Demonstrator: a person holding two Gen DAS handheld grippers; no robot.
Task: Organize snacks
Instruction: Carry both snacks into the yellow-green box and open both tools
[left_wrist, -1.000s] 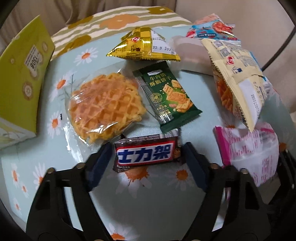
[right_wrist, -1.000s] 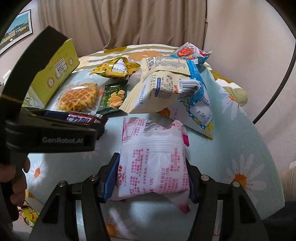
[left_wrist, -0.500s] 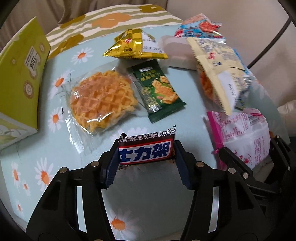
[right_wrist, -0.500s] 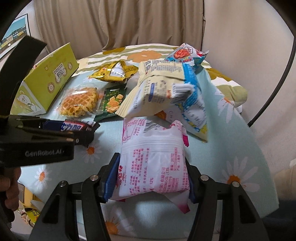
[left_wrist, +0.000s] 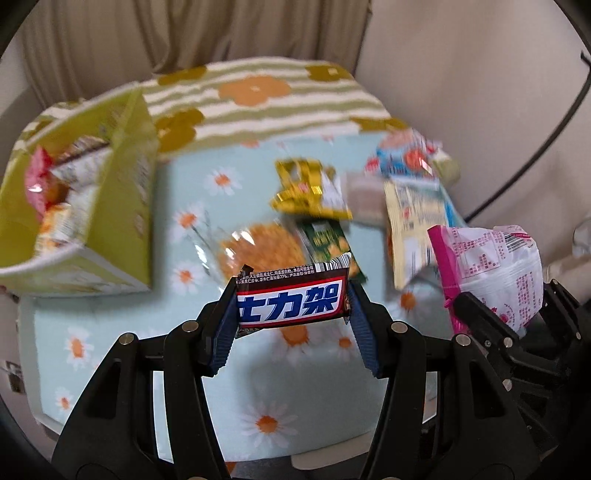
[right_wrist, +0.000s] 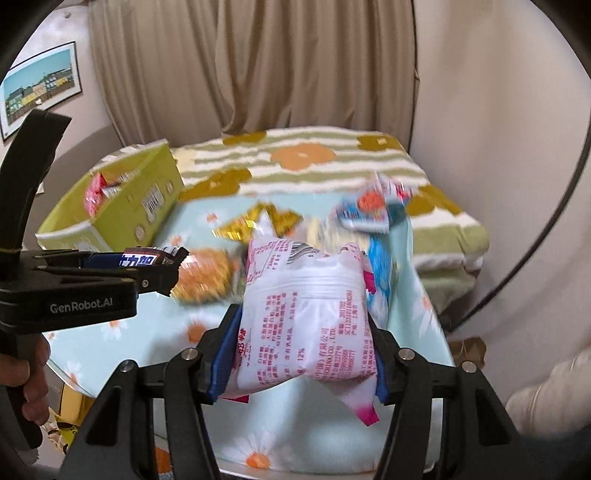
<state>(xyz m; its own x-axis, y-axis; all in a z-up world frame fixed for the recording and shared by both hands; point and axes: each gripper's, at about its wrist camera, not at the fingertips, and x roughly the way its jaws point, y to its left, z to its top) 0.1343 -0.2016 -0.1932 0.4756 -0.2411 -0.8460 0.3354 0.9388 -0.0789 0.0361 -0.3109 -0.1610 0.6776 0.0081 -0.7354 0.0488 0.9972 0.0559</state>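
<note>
My left gripper (left_wrist: 291, 301) is shut on a brown chocolate bar (left_wrist: 290, 301) with a blue and white label, held above the table's front part; the bar also shows in the right wrist view (right_wrist: 147, 260). My right gripper (right_wrist: 299, 332) is shut on a pink and white snack bag (right_wrist: 303, 321), held above the table; the bag also shows at the right of the left wrist view (left_wrist: 491, 273). A green box (left_wrist: 114, 206) with several snacks inside stands at the far left (right_wrist: 122, 206).
On the daisy tablecloth (left_wrist: 266, 373) lie a wrapped waffle (left_wrist: 258, 247), a green cracker pack (left_wrist: 327, 240), a gold packet (left_wrist: 306, 192), a yellow bag (left_wrist: 410, 221) and a blue and red bag (left_wrist: 406, 158). A striped flowered blanket (right_wrist: 295, 158) lies behind.
Both grippers have risen from the table with their snacks. The views now look from higher and farther back, and the open top of the green box has come into sight.
</note>
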